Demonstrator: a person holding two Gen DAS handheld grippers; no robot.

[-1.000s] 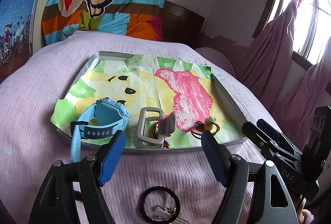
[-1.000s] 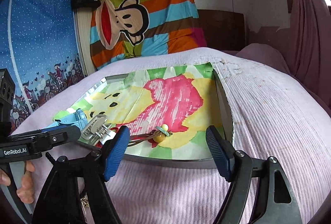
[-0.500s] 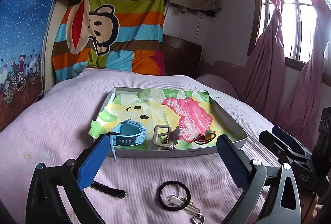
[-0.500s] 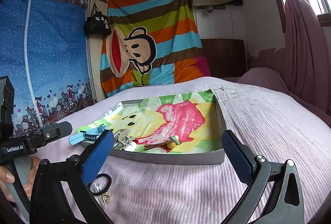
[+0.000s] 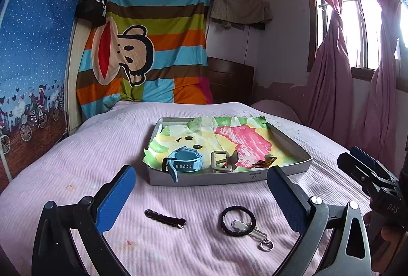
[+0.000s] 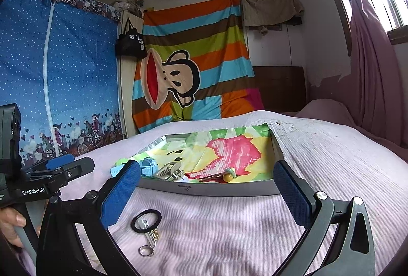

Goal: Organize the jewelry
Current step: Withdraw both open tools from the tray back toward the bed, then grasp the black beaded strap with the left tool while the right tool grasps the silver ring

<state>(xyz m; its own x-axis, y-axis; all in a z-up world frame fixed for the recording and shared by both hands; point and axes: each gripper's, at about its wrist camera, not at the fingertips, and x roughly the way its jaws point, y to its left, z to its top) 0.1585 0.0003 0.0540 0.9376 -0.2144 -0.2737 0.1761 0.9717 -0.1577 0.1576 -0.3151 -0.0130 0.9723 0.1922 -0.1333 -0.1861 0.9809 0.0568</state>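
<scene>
- The blue watch [image 5: 185,160], a clip [image 5: 221,161] and a bead tie [image 6: 228,176] lie in the tray [image 5: 229,178].
- A black band [image 5: 238,220] with keys and a dark strip [image 5: 164,218] wait on the bed [image 5: 102,148].
- Left claw [image 5: 201,197] and right claw [image 6: 206,195] are wide and hold nothing.

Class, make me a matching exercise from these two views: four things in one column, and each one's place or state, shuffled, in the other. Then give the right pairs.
Things
1. blue watch
2. black hair tie
3. black strap piece
4. left tongs

Places or states
A. on the bedspread, ringed around a key
B. open, holding nothing
C. inside the tray, near its front left corner
D. lying alone on the bedspread, left of the key

Pairs: 1-C, 2-A, 3-D, 4-B
</scene>
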